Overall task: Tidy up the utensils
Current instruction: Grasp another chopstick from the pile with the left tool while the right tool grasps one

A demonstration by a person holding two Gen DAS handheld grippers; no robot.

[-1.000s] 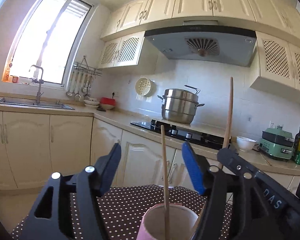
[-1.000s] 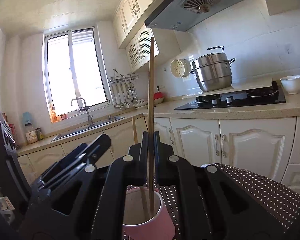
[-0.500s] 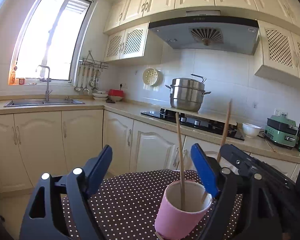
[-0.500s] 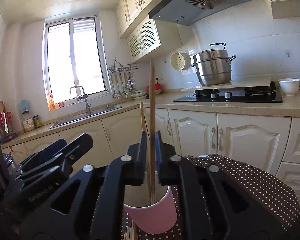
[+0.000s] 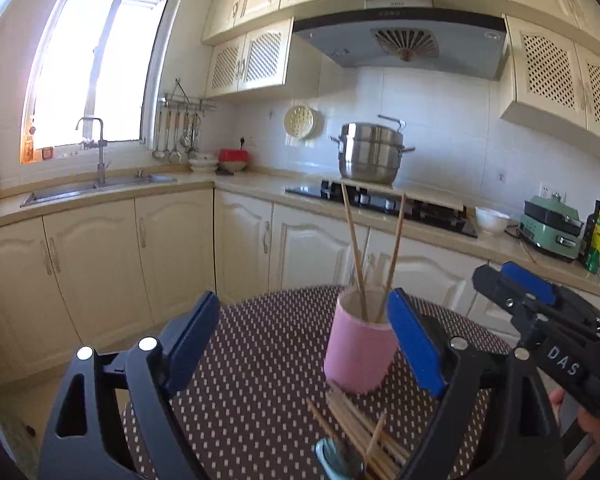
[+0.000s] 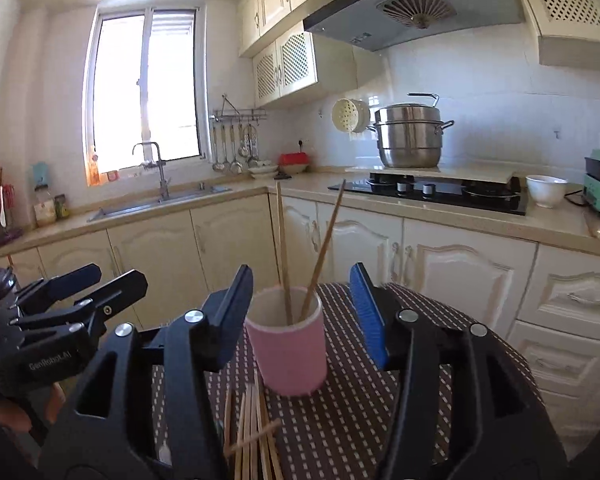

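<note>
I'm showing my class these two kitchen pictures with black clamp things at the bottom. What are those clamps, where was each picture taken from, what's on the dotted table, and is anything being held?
There is no robot here: a person holds a two-finger gripper in each hand, and each gripper carries a wide-angle camera looking along its fingers. One picture comes from the left gripper, the other from the right gripper; each also glimpses its partner at the edge. On the dotted tablecloth stands a pink cup with two chopsticks leaning inside it. More loose chopsticks lie in a pile nearer the cameras. Both grippers hold nothing: their blue pads stand apart, the jaws are opening, and the cup sits untouched between and beyond them.
</note>
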